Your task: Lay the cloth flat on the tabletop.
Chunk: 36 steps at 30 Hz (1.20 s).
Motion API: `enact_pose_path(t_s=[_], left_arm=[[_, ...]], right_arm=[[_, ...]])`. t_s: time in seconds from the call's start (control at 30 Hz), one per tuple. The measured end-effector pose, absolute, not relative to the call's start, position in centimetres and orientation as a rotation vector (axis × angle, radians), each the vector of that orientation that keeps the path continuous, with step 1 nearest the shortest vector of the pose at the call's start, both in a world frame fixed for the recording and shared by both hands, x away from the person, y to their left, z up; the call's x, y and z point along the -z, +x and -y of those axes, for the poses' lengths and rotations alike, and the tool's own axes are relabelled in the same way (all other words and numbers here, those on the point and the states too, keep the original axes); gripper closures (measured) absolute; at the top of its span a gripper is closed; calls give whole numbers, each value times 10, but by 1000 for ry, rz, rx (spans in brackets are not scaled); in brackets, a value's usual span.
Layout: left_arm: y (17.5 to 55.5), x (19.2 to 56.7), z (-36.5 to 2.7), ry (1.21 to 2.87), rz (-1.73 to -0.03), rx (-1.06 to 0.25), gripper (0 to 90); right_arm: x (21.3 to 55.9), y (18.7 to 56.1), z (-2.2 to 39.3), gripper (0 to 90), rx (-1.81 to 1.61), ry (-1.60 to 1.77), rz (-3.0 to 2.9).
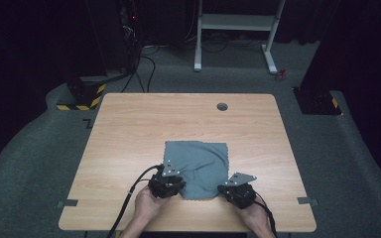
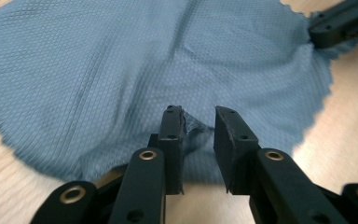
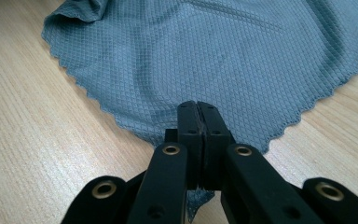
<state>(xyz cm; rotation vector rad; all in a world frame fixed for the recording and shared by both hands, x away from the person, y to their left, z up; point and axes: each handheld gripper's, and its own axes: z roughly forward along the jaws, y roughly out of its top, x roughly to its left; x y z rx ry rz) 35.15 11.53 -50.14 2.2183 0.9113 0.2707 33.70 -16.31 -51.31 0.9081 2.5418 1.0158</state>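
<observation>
While my right hand-held gripper [image 3: 199,109] pinches its near right corner, the grey-blue waffle-weave cloth [image 1: 197,167] lies rumpled, roughly square, on the counter's [image 1: 129,139] near middle; my left hand-held gripper [image 2: 199,122] gapes over its near edge.

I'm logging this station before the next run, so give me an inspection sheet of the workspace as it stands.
Surface: wooden table, round cable hole near the far edge.
Job's things: grey-blue cloth lying rumpled at the near middle.
Clutter: nothing seen.
Grippers: left gripper open, a cloth fold between its jaws; right gripper shut on the cloth's near corner.
Cables: a black cable trails from the left gripper off the near edge.
Surroundings: dark room, grey carpet, white desk frame behind.
</observation>
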Motion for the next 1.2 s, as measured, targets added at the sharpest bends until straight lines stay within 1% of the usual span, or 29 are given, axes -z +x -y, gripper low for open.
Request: enact_pose_path(t_s=[0.03, 0.1, 0.13, 0.17, 0.2, 0.4, 0.57, 0.7, 0.93, 1.07, 1.1, 1.2], left_arm=[[355, 503, -114, 2217, -919, -271, 745], [359, 506, -113, 2202, -935, -256, 808], [359, 506, -113, 2196, -942, -252, 858], [360, 506, -113, 2193, -949, -248, 890], [360, 505, -113, 2188, -949, -243, 897], [351, 497, -118, 2197, -926, -259, 900], [334, 491, -135, 2166, -945, -236, 900], [316, 493, -157, 2130, -1010, -214, 900], [301, 496, -185, 2101, -1108, -195, 900], [298, 499, -188, 2113, -1147, -156, 900], [297, 501, -187, 2138, -1151, -152, 900], [296, 503, -186, 2154, -1162, -147, 895]], right_arm=[[513, 337, 163, 891, -1017, 911, -2541], [514, 337, 163, 891, -1017, 910, -2537], [514, 336, 163, 891, -1016, 913, -2537], [514, 336, 163, 891, -1016, 911, -2537], [514, 336, 163, 891, -1017, 912, -2536], [515, 335, 164, 890, -1019, 904, -2533], [515, 331, 165, 892, -1027, 904, -2519], [516, 326, 166, 894, -1015, 901, -2524], [517, 320, 166, 895, -1010, 895, -2517], [517, 318, 166, 893, -1013, 898, -2518], [517, 318, 166, 893, -1008, 891, -2519], [516, 317, 166, 872, -1005, 886, -2517]])
